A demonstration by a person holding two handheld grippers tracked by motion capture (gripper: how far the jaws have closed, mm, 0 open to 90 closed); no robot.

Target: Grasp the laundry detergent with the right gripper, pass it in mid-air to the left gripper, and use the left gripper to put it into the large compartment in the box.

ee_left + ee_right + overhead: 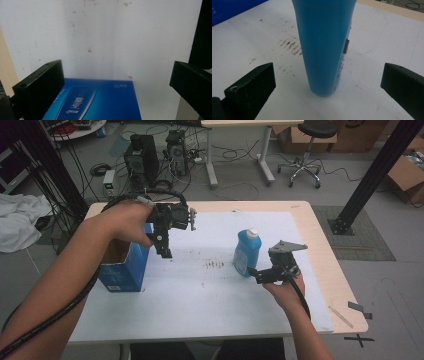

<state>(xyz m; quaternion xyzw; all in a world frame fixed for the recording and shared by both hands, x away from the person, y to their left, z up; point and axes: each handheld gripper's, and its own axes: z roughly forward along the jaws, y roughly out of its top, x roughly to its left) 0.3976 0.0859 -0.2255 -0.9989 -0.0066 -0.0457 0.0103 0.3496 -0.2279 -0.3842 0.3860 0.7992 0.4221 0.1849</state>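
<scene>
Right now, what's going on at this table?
A person is working at a table with a handheld gripper in each hand. The right gripper is open, its jaws on either side of an upright blue bottle but not touching it, seemingly lining up to grasp it. The left gripper is also open and empty, held above an open blue box at the table's left side. Nothing is being held at this moment.
</scene>
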